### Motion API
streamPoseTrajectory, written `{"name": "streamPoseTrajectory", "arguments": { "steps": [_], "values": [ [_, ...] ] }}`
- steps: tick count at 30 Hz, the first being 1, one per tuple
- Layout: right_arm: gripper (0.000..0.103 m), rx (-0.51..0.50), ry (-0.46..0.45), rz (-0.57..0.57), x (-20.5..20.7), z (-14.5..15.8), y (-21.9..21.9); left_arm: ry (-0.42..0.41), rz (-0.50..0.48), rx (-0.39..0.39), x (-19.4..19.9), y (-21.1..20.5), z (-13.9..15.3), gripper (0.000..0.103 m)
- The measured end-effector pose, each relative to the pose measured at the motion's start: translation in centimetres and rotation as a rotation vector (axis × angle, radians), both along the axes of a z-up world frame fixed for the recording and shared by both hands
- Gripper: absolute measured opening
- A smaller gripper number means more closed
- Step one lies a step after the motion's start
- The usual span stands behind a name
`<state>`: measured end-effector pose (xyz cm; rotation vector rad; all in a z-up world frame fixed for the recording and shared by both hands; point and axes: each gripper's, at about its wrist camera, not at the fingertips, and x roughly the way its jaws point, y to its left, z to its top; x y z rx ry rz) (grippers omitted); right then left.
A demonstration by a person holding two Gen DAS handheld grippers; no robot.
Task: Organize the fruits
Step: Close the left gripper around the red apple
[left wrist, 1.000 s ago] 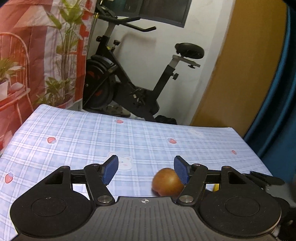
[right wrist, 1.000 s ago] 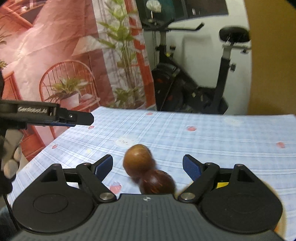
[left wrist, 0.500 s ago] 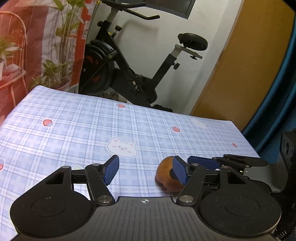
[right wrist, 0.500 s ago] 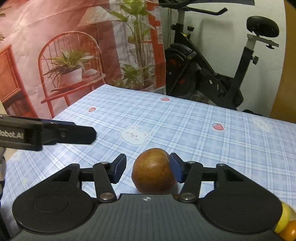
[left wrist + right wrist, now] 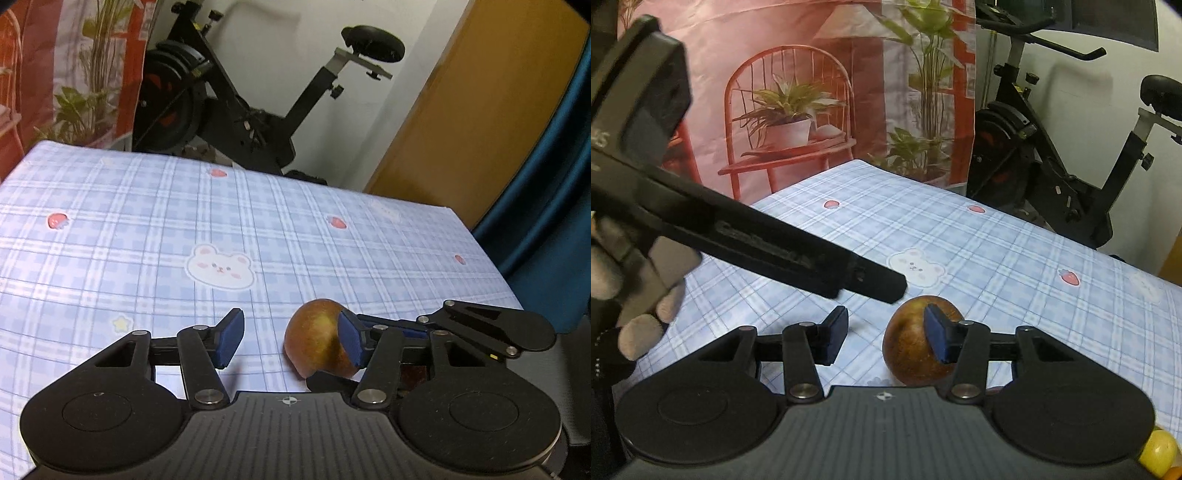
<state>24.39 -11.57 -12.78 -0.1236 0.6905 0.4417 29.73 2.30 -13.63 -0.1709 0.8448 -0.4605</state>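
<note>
Two tools crowd one apple. The left tool (image 5: 290, 338), tipped down toward the counter (image 5: 147, 221), has just been closing. Its jaws are half-spread, with the russet apple (image 5: 314, 339) against one pad and the other pad clear, so it pinches nothing. The right tool (image 5: 886, 335), also angled down, has just been closing too and stands part-open, the same apple at one pad, ungripped. A hand (image 5: 639, 295) wraps the left tool's handle, and a yellow fruit (image 5: 1160, 452) sits close by. The likely hazard is that both tools nudge the round apple and send it rolling, or that the tools clash. An exercise bike (image 5: 258, 110) stands beyond.
</note>
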Motion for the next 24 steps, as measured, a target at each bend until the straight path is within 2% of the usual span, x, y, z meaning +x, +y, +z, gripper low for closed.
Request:
{"name": "streamPoseTrajectory", "arguments": {
  "steps": [10,11,12,14,22,24],
  "values": [
    [0.049,-0.020,0.005,0.003,0.1,0.0,-0.2,0.032,-0.006,-0.013,0.8,-0.1,-1.1,0.059],
    [0.053,-0.037,0.002,-0.007,0.0,0.0,-0.2,0.029,-0.003,-0.009,0.8,-0.1,-1.1,0.059],
    [0.062,-0.056,-0.003,-0.020,0.0,0.0,-0.3,0.025,-0.002,-0.004,0.7,-0.1,-1.1,0.059],
    [0.074,-0.078,-0.016,-0.051,0.0,-0.3,-0.6,0.019,0.001,0.000,0.6,0.0,-1.0,0.059],
    [0.073,-0.016,0.081,-0.103,1.6,-1.9,-1.8,0.010,0.015,-0.004,0.4,0.7,-1.2,0.059],
    [0.067,-0.009,0.099,-0.093,1.9,-2.2,-1.7,0.008,0.023,-0.001,0.4,0.7,-1.2,0.059]
  ]
}}
